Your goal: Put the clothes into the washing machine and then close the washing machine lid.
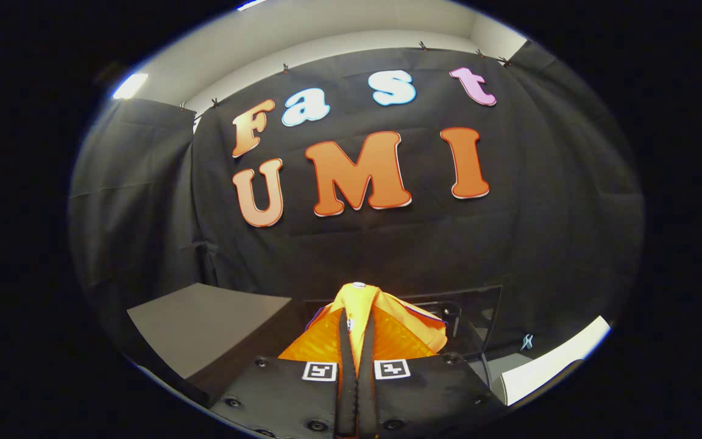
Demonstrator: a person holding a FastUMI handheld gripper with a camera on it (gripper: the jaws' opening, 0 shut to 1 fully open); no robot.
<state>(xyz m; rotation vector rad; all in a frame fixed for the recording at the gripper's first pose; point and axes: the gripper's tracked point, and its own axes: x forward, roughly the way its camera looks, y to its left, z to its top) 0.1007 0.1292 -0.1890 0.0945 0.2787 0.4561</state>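
The gripper (357, 341) has its two black fingers (346, 353) drawn close together, clamped on a fold of orange clothing (381, 326) that bunches up between them and spreads out to both sides just ahead of the fingertips. The garment is lifted up in front of the black cloth wall (387, 244), with a small white button-like dot at its top. A grey table (205, 323) lies lower down to the left of the fingers, and a dark frame (479, 317) stands beyond the clothing on the right.
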